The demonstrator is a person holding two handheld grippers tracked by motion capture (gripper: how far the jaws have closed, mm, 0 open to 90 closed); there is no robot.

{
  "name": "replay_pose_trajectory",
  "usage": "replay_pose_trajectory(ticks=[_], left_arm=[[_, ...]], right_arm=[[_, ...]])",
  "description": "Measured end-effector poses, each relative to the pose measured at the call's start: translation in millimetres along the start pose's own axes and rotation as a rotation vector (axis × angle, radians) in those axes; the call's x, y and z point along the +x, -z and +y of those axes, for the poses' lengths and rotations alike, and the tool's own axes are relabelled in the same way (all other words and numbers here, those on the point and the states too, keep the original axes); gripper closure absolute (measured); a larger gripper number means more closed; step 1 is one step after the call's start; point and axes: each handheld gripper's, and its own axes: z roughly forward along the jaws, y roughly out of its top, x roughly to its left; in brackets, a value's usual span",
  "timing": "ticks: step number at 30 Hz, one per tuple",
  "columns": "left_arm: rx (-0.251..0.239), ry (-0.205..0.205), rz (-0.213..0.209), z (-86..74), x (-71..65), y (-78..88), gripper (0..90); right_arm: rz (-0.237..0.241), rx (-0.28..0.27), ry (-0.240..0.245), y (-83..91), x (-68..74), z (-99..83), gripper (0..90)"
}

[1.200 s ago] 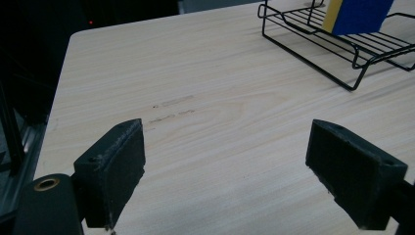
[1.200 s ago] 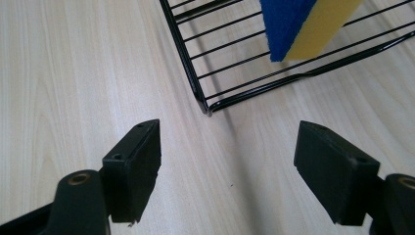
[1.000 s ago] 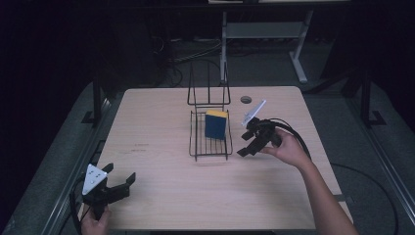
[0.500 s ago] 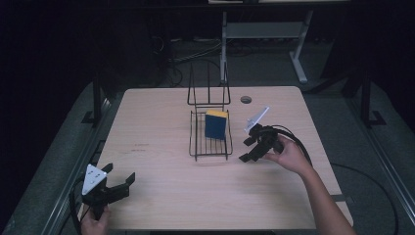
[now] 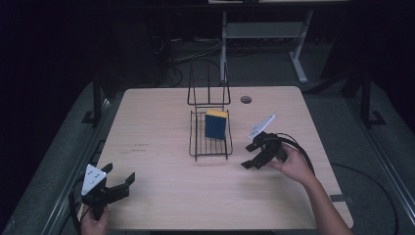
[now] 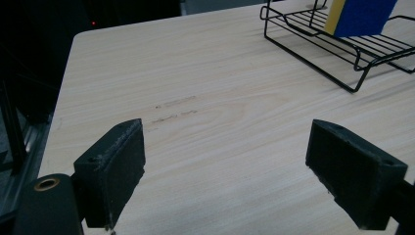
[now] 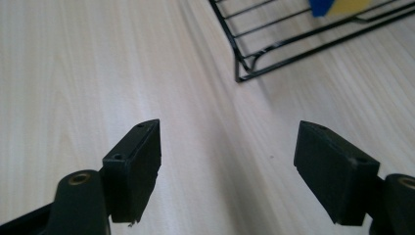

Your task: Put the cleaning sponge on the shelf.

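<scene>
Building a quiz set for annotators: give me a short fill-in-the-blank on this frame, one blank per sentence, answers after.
1. The blue and yellow sponge stands inside the black wire ____.
2. The right gripper has its jaws ____, nothing between them.
3. The left gripper sits near the table's front ____ corner in the high view.
4. The light wooden table has a small round ____ near its far edge.

Missing words: rack; open; left; hole

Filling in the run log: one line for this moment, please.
left tongs: open, empty, near table edge | right tongs: open, empty, beside wire rack | sponge: upright in rack
</scene>
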Motion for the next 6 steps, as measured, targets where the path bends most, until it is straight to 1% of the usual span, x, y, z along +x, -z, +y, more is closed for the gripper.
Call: replay_pose_trajectory(ticks=[3, 6], left_arm=[[0.0, 0.002, 0.0, -0.3, 0.7, -0.2, 14.1], [-0.003, 0.004, 0.0, 0.1, 0.6, -0.1, 14.1]], right_arm=[[-0.019, -0.024, 0.026, 2.9, 11.2, -2.1, 25.3], [-0.033, -0.037, 0.03, 5.5, 16.8, -7.7, 25.3]])
